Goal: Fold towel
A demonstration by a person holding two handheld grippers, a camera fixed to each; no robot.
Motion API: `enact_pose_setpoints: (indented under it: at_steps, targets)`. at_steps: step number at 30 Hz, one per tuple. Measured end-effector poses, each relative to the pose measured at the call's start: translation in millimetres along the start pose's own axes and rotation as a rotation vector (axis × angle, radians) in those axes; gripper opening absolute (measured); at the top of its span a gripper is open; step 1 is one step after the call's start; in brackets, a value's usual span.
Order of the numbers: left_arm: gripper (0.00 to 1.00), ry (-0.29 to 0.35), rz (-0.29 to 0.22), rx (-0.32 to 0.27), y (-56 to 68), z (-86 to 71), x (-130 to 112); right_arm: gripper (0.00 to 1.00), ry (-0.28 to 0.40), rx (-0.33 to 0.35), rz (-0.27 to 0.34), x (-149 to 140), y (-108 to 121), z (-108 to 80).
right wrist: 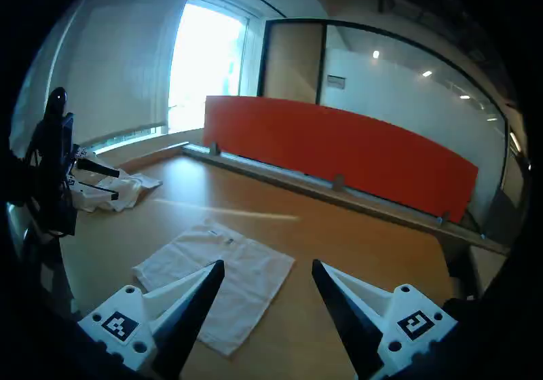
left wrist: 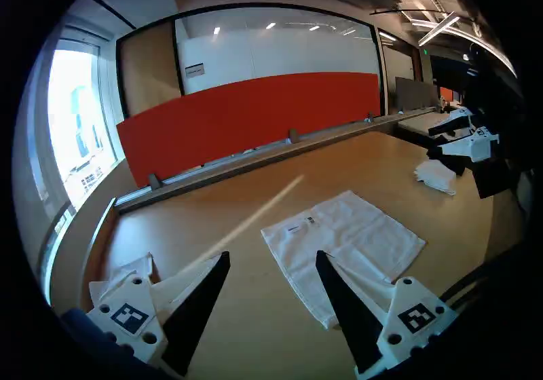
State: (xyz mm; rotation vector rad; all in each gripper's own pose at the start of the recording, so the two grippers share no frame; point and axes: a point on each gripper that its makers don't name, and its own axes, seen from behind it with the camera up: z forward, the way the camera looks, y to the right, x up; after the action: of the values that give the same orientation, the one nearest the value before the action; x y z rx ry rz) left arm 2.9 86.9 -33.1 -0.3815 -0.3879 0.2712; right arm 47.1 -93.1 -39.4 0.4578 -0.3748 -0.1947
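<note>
A white towel (left wrist: 346, 241) lies spread flat on the wooden table (left wrist: 271, 197), a small label at its far edge. My left gripper (left wrist: 271, 258) is open and holds nothing; its right finger (left wrist: 339, 298) stands over the towel's near edge. In the right gripper view the same towel (right wrist: 231, 271) lies just ahead and to the left. My right gripper (right wrist: 267, 266) is open too, its left finger (right wrist: 193, 298) above the towel's near side. Each gripper also appears far off in the other's view: the right gripper (left wrist: 444, 142) and the left gripper (right wrist: 108, 178).
A small white cloth pile (left wrist: 436, 174) lies near the far right gripper. More crumpled white cloth (right wrist: 115, 190) lies at the table's window end. An orange divider (right wrist: 339, 149) with a rail runs along the table's far edge. A window (right wrist: 203, 68) is bright behind.
</note>
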Motion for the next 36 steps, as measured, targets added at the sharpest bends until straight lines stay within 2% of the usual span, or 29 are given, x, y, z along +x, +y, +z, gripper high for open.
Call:
enact_pose_setpoints:
  at_steps: [12, 24, 36]
  targets:
    - [0.94, -0.078, -0.042, -0.033, 15.3, 13.3, -45.2, 1.00, -0.077, 0.024, -0.003, -48.5, -9.7, 6.8]
    - [0.94, -0.178, -0.033, -0.086, 35.8, 28.7, -94.8, 1.00, -0.168, 0.057, 0.003, -103.5, -25.0, 18.2]
    - [0.94, -0.260, -0.050, -0.120, 47.9, 37.7, -134.7, 0.99, -0.255, 0.091, 0.002, -150.1, -39.5, 26.7]
